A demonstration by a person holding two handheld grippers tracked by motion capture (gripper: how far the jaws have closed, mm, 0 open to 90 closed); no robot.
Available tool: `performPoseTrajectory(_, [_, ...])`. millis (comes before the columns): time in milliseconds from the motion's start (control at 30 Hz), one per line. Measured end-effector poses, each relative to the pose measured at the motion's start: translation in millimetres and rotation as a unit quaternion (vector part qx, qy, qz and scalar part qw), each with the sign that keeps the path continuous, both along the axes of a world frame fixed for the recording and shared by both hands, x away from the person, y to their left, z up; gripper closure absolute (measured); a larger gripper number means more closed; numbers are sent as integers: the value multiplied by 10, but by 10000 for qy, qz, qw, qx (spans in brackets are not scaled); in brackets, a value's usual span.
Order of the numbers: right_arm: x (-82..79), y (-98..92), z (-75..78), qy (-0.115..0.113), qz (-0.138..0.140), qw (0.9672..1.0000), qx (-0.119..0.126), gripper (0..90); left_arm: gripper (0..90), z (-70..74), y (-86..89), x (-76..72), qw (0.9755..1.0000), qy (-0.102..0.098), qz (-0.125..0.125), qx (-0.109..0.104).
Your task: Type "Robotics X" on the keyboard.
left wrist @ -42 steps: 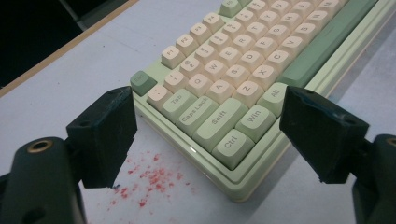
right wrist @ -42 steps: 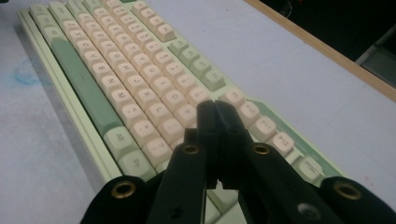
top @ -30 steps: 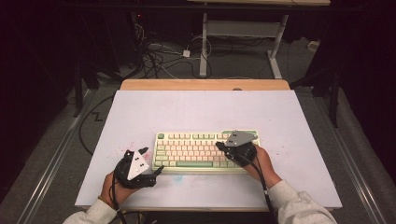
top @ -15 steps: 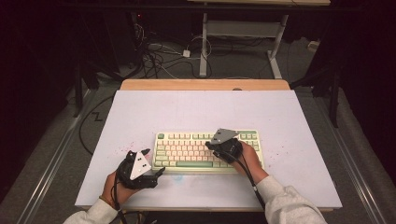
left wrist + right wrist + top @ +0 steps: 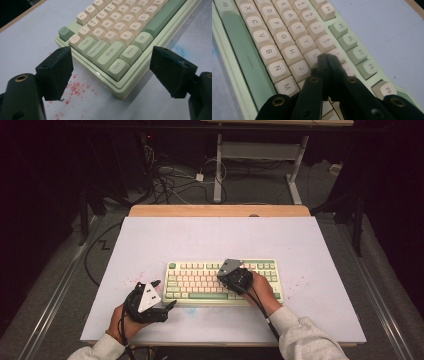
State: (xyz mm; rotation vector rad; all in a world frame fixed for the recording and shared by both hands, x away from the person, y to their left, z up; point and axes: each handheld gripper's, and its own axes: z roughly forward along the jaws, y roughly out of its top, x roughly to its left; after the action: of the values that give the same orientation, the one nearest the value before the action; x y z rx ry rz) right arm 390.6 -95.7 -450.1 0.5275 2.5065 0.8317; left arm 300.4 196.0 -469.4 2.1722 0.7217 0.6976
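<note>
The left gripper (image 5: 167, 296) rests on the desk (image 5: 310, 245) near its front-left corner, just beside the keyboard's front-left corner, with its 2 jaws spread wide and nothing between them. In the left gripper view, the Ctrl key (image 5: 118, 68) and Win key (image 5: 130, 52) lie in the gap between the jaws, and red specks (image 5: 76, 88) mark the white surface below the left jaw. The keyboard (image 5: 197, 281), cream keys on a pale green case, lies flat, centred toward the desk's front edge. The right gripper (image 5: 226, 276) sits over the keyboard's middle with its jaws pressed together, holding nothing. In the right gripper view, its tips (image 5: 326, 58) meet at the U key (image 5: 312, 56), among the upper letter rows.
</note>
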Motion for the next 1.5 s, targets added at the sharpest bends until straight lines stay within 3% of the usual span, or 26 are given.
performPoseTrajectory(300, [-64,-129,116,-100,-130,9984,550,884,183,8,-5,3,10000,-8,-18,5])
performPoseTrajectory(533, [-171,-267,204,-384,-153,9940,1010,674,184,4,-8,2,10000,23,-35,38])
performPoseTrajectory(833, [-258,-324,260,-611,-233,9905,1209,383,184,16,-5,0,10000,-14,-37,26])
performPoseTrajectory(1000, [-279,-354,278,-610,-245,9887,1350,288,183,8,-6,1,10000,18,-46,53])
performPoseTrajectory(1267, [-388,-440,343,-789,-305,9851,1496,242,184,20,14,-8,10000,2,-28,34])
performPoseTrajectory(1500, [-524,-559,383,-884,-175,9837,1558,216,184,23,3,-16,10000,23,-43,39])
